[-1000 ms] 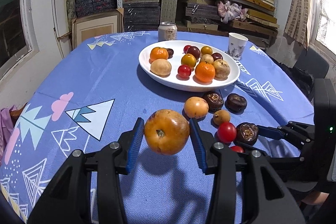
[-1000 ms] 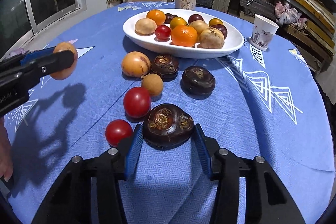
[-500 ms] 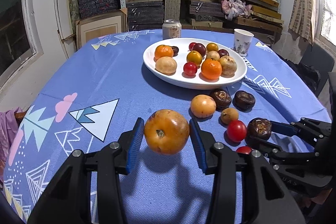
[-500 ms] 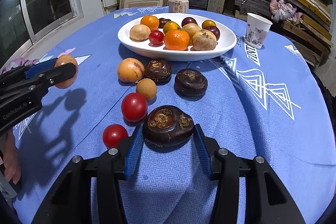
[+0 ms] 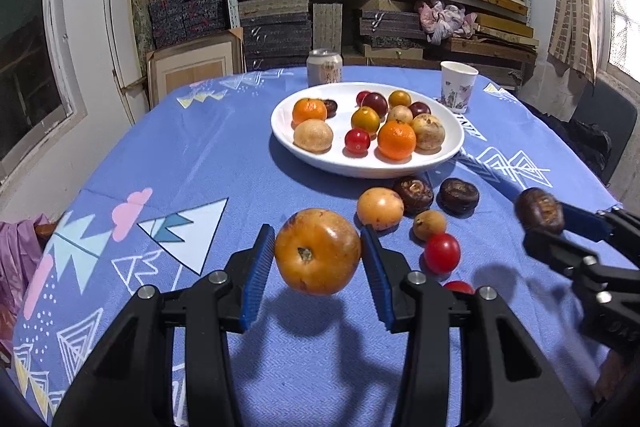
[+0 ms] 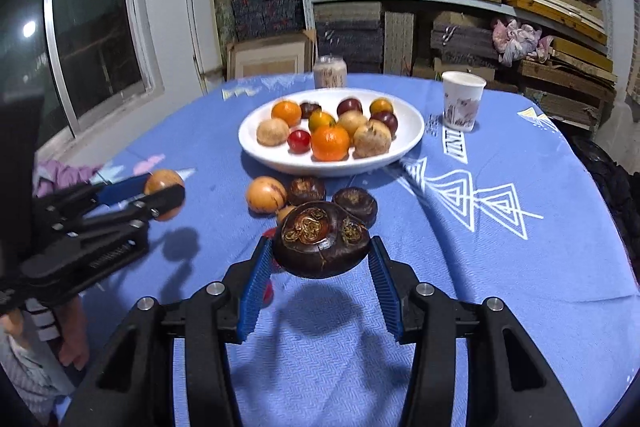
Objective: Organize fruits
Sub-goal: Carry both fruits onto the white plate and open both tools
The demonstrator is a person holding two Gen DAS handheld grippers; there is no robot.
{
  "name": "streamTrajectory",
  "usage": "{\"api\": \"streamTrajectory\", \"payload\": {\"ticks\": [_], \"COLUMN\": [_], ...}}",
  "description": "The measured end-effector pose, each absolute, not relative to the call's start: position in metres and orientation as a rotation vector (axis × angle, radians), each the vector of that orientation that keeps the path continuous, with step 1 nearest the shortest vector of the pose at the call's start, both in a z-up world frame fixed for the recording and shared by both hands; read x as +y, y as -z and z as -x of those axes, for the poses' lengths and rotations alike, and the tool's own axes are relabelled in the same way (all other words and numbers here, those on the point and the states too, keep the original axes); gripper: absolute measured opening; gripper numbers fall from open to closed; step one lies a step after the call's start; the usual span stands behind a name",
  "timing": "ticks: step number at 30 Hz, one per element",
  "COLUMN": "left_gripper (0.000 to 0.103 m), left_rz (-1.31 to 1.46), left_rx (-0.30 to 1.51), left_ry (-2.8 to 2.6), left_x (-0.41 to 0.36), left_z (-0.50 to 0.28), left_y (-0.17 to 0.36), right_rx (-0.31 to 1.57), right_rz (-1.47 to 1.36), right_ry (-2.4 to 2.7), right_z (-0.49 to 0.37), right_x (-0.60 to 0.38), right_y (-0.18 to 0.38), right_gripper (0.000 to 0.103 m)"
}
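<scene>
My left gripper (image 5: 318, 257) is shut on a round orange-yellow fruit (image 5: 317, 251) and holds it above the blue tablecloth. My right gripper (image 6: 322, 253) is shut on a dark brown wrinkled fruit (image 6: 323, 243), lifted off the cloth; that fruit (image 5: 539, 214) shows at the right in the left wrist view. The white plate (image 5: 448, 155) behind holds several fruits: oranges, red, purple and tan ones. Loose on the cloth lie a yellow fruit (image 5: 380, 207), two dark fruits (image 5: 414, 189) (image 5: 459, 195), a small tan fruit (image 5: 429, 225) and red tomatoes (image 5: 441, 253).
A drink can (image 5: 324, 67) and a paper cup (image 5: 458, 86) stand behind the plate. Shelves with stacked boxes fill the back wall. A person's hand (image 6: 68, 343) holds the left gripper at the table's near left edge.
My right gripper has lifted the dark brown fruit off the cloth, up and toward the plate. The left gripper keeps its orange-yellow fruit almost in place.
</scene>
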State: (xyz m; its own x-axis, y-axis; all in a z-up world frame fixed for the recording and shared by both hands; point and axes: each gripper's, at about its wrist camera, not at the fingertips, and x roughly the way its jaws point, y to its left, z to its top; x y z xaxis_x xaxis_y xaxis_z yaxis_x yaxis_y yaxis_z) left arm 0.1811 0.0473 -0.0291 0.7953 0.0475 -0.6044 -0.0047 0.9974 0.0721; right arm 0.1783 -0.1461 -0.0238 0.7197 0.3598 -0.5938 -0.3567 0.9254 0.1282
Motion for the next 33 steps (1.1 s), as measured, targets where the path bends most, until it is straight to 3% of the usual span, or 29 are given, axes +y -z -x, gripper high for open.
{"api": "streamTrajectory", "payload": {"ticks": [13,33], "left_gripper": [0.044,0.044], "left_rz": [-0.059,-0.041], "left_rx": [0.516,0.687], "left_ry": [-0.039,-0.07], "left_x": [0.037,0.043], "left_z": [-0.228,-0.365], "left_y": [-0.052,0.021], "right_rx": [0.469,0.728], "right_rz": [-0.106,-0.077], "right_ry": [-0.383,-0.347], "right_z": [-0.236,-0.385], "right_x": [-0.175,-0.127], "right_y": [-0.096,-0.001], "right_gripper": [0.05,0.05]}}
